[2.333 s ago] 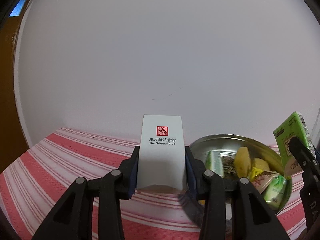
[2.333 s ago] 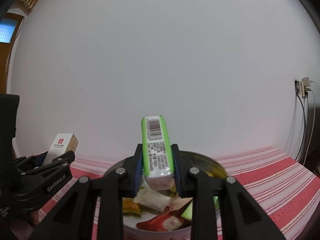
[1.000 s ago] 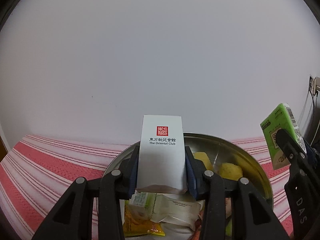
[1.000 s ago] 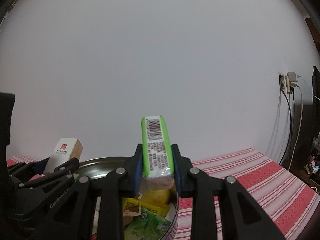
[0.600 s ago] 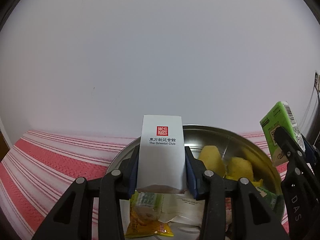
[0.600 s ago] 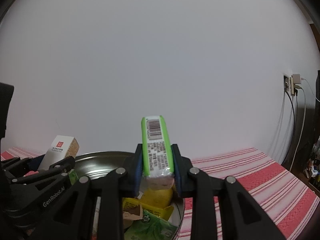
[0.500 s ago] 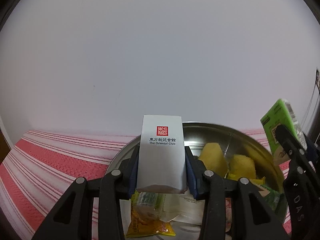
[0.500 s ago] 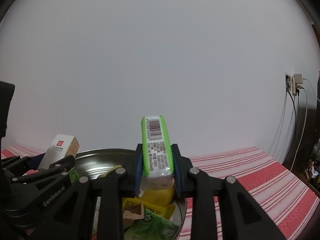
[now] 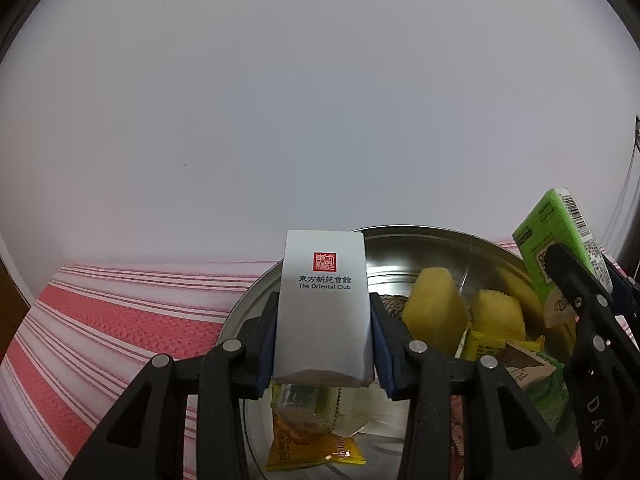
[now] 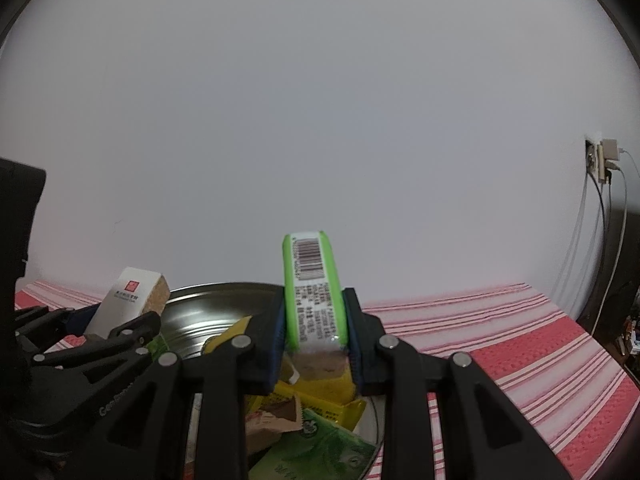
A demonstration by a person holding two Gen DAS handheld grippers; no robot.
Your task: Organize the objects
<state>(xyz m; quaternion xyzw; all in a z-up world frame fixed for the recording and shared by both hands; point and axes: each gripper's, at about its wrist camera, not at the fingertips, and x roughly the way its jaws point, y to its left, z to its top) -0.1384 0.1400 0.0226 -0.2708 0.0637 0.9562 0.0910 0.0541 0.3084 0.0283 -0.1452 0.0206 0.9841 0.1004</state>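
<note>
My left gripper (image 9: 323,344) is shut on a white box (image 9: 323,308) printed "The Oriental Club" and holds it upright over the near left rim of a round metal tin (image 9: 420,248). My right gripper (image 10: 314,340) is shut on a green packet (image 10: 314,296) with a barcode, held upright over the tin's right side (image 10: 208,312). The tin holds several yellow and green snack packets (image 9: 434,312). The right gripper and green packet (image 9: 560,248) show at the right of the left wrist view; the left gripper and white box (image 10: 128,308) show at the left of the right wrist view.
The tin stands on a red and white striped cloth (image 9: 120,312) that runs to a plain white wall (image 9: 320,100). On the far right, a wall socket with plugged cables (image 10: 604,168) hangs above the cloth (image 10: 520,340).
Both grippers have moved over the tin while holding their items. The tin, earlier off to the right of the left gripper, now lies right below it, and both grips are unchanged.
</note>
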